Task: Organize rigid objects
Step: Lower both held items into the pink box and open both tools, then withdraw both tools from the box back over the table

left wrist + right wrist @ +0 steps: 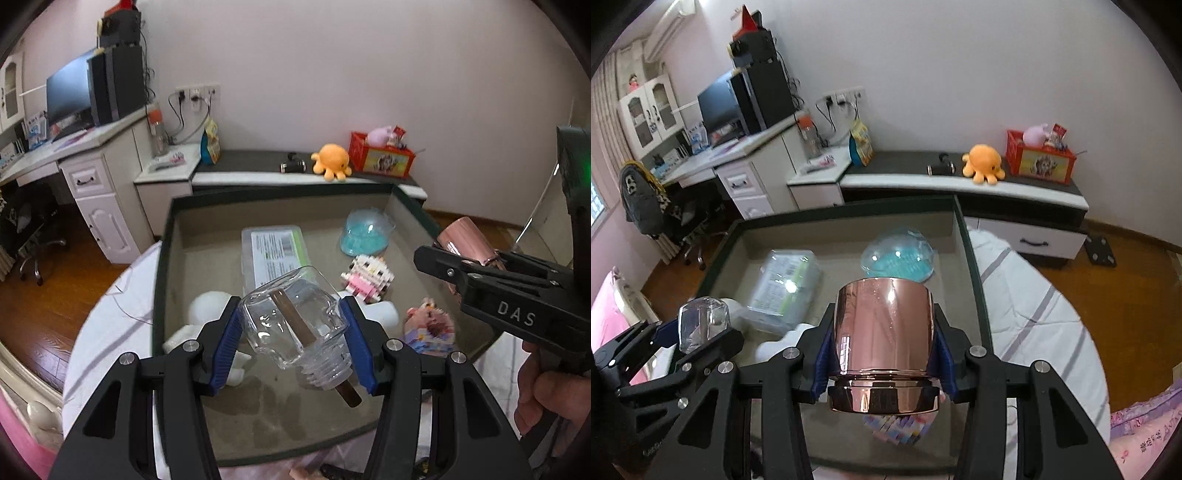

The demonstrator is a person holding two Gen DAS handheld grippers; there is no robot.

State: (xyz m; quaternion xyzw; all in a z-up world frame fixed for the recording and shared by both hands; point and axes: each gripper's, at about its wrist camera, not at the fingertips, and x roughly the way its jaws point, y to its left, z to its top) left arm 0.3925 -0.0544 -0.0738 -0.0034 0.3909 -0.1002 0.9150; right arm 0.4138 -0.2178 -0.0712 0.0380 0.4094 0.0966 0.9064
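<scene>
A clear glass bottle with squared shoulders (295,325) hangs tilted above the shallow dark-rimmed tray (162,258), threaded neck toward the camera, a brown stick running through it and out of the mouth. A shiny rose-gold metal cylinder with a flared rim (884,328) is likewise raised above the tray, its rim nearest the camera. In the tray lie a translucent lidded plastic box with a green label (275,254), a clear dome over turquoise filling (364,232), a pink-and-white brick figure (367,277), a white figurine (210,306) and a pastel block toy (430,326).
</scene>
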